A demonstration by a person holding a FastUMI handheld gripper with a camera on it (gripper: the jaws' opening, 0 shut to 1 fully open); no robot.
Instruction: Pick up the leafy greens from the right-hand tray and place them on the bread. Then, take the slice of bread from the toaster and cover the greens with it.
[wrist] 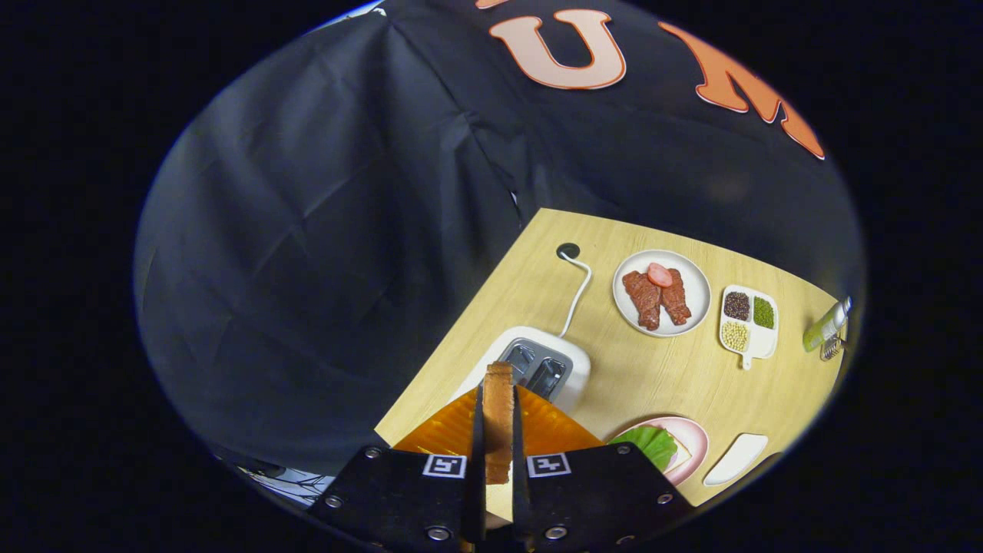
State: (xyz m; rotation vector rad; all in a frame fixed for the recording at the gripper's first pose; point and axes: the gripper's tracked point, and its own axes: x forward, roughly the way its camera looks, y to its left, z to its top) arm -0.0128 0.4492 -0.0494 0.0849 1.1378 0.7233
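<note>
greens [647, 444] laid on bread on pink plate [695, 445] | tongs [498, 453] clamped on toast slice [498, 407], lifted above toaster [541, 369] | left: cover greens

The wooden table [676, 376] is lit evenly and brightly from above, with only soft, short shadows. The booth's cloth wall [322, 253] is left dim. Straight edges are bent by fisheye distortion. Slight blur is seen on the near fingers [477, 453].
</note>
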